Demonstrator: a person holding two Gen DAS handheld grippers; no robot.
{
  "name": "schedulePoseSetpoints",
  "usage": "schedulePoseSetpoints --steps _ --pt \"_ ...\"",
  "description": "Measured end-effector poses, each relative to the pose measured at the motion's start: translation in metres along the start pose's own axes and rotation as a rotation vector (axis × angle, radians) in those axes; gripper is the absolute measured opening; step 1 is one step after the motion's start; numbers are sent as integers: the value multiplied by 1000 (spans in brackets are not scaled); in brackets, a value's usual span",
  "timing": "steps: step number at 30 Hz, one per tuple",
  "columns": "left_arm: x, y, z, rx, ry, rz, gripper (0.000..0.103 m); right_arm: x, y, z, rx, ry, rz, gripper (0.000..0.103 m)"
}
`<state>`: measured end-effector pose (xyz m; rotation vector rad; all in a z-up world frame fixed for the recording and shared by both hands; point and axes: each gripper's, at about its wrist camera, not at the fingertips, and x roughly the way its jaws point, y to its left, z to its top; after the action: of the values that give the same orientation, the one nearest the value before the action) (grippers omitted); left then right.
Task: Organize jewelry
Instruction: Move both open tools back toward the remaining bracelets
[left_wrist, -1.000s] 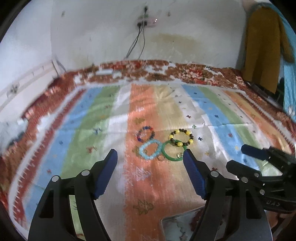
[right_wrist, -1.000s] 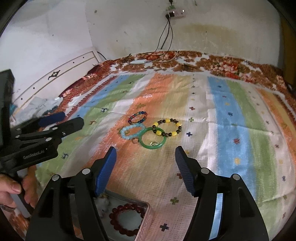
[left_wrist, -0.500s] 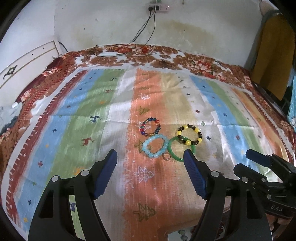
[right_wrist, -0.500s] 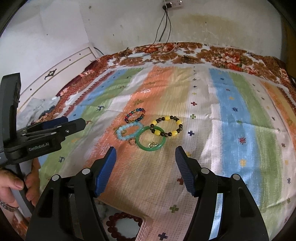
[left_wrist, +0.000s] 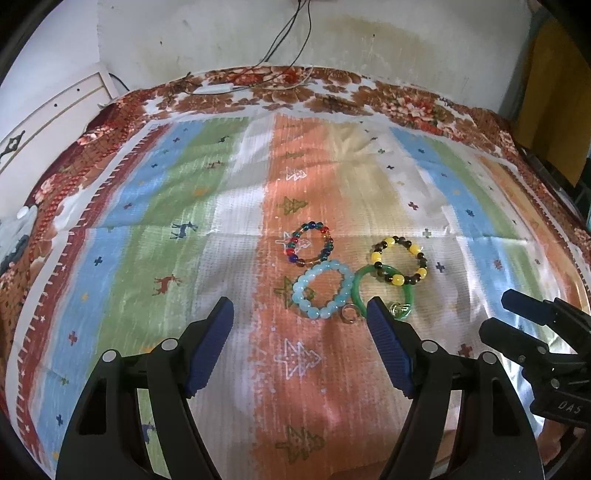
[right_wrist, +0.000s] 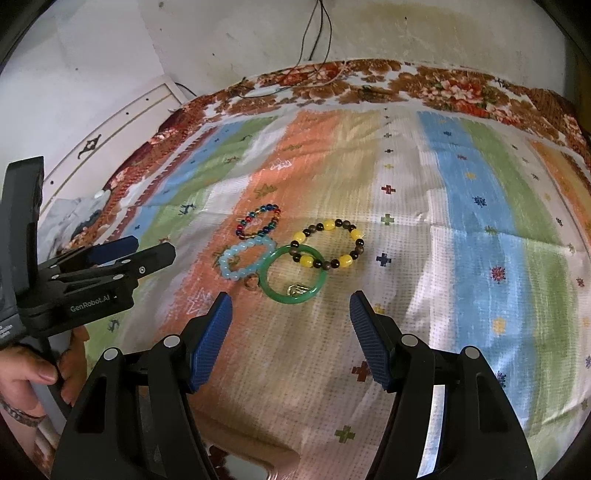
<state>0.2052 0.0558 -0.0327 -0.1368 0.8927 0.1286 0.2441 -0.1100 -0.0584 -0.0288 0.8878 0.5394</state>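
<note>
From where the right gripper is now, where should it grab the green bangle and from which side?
Grip the green bangle on its near-right arc, coming down from above with one finger inside the ring and one outside. It lies flat on the cloth. Its far arc runs under the yellow-and-dark bead bracelet, the light blue bracelet crowds its left, and a small charm sits inside the near edge.

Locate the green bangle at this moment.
The green bangle lies on the striped cloth, centre of the right wrist view, overlapping the yellow-and-dark bead bracelet, with the pale blue bracelet at its left.
</note>
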Motion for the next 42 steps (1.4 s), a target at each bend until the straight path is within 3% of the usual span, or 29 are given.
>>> schedulePoseSetpoints --steps 23,42 --pt "60 0 13 32 134 3 74 60 -22 17 94 155 41 66" --pt "101 4 16 47 208 37 74 102 -33 26 117 229 8 66"
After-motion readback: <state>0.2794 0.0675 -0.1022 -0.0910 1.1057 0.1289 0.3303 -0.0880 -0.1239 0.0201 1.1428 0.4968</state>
